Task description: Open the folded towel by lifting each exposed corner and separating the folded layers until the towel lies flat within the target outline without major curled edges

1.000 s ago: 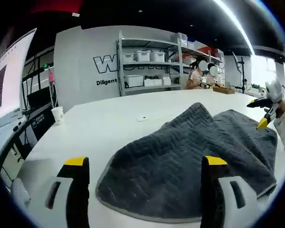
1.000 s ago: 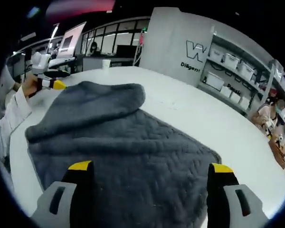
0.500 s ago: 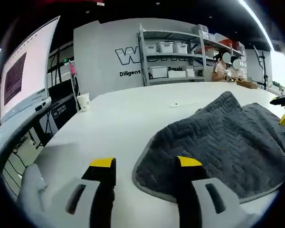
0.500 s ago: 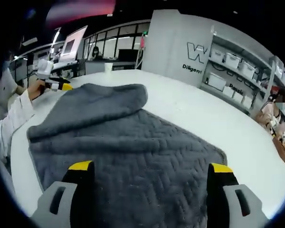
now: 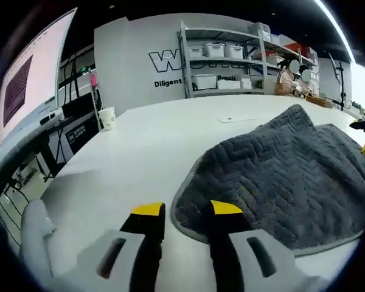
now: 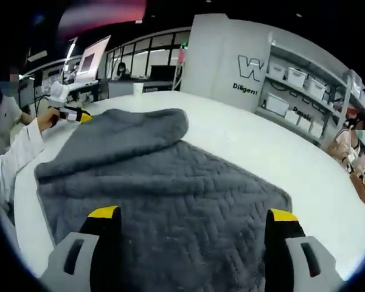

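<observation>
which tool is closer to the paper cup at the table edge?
Left. The left tool sits at the towel's near rounded corner, on the cup's side of the table. The right tool hangs over the towel's opposite end, with the cup far beyond the raised fold.

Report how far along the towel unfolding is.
Done: much of the grey towel already lies spread on the white table. In hand: the left gripper, jaws nearly closed, sits at the towel's near corner, not visibly clamping it; the right gripper is open above the cloth. Left: a folded-over hump at the far end needs opening and flattening. No target outline is visible.
</observation>
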A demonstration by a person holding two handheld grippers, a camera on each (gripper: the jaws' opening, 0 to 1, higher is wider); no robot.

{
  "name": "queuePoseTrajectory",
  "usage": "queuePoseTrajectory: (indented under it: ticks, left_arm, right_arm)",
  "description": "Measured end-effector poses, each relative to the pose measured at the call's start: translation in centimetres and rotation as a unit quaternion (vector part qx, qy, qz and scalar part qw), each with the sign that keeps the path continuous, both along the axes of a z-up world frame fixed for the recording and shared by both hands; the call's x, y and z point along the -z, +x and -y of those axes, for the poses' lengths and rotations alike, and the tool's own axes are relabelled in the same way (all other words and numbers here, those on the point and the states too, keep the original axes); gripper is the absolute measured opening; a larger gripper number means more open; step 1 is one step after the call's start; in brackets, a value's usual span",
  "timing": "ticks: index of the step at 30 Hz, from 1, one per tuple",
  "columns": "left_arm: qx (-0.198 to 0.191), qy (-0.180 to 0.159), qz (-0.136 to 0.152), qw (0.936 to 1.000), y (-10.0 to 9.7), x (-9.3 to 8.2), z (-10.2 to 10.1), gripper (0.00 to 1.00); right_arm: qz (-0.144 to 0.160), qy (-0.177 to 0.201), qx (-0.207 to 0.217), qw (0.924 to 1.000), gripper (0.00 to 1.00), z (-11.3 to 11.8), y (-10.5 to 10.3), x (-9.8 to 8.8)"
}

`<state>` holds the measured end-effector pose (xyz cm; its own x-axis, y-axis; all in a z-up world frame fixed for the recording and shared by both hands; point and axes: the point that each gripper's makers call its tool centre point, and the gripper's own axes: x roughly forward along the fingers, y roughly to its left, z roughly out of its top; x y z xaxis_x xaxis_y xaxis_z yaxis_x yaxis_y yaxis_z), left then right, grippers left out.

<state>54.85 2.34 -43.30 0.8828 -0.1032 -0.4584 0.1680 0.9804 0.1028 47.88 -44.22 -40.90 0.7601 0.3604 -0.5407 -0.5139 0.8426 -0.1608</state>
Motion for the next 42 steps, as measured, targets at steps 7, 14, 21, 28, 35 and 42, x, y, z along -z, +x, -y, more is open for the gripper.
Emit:
queuePoseTrajectory:
  ticks: [7, 14, 21, 28, 35, 42]
  left_arm:
    - [0.026, 0.007, 0.001, 0.9996, -0.1, 0.2, 0.8, 0.14]
    - [0.039, 0.023, 0.004, 0.999, 0.2, 0.2, 1.3, 0.05]
    - [0.035, 0.042, 0.0, 0.9985, -0.2, 0.1, 1.3, 0.04]
    - [0.015, 0.077, -0.026, 0.9966, -1.6, 0.0, 0.0, 0.03]
    - [-0.007, 0.142, -0.059, 0.9882, -3.8, -0.7, -1.4, 0.03]
    - [-0.04, 0.195, -0.029, 0.9795, -5.0, -4.1, -2.2, 0.03]
  right_arm:
    - [0.0, 0.003, -0.001, 1.0, 0.98, 0.0, 0.0, 0.1]
    - [0.001, 0.008, 0.003, 1.0, 0.98, 0.0, 0.0, 0.0]
    - [0.001, 0.011, 0.005, 0.9999, 0.98, 0.2, 0.1, -0.1]
    - [-0.007, 0.007, 0.0, 1.0, 0.99, 0.1, 0.2, 0.4]
    - [-0.012, 0.021, 0.009, 0.9997, 0.98, 0.6, 0.3, 0.6]
    - [-0.016, 0.025, 0.012, 0.9995, 0.98, 0.7, 0.2, 0.8]
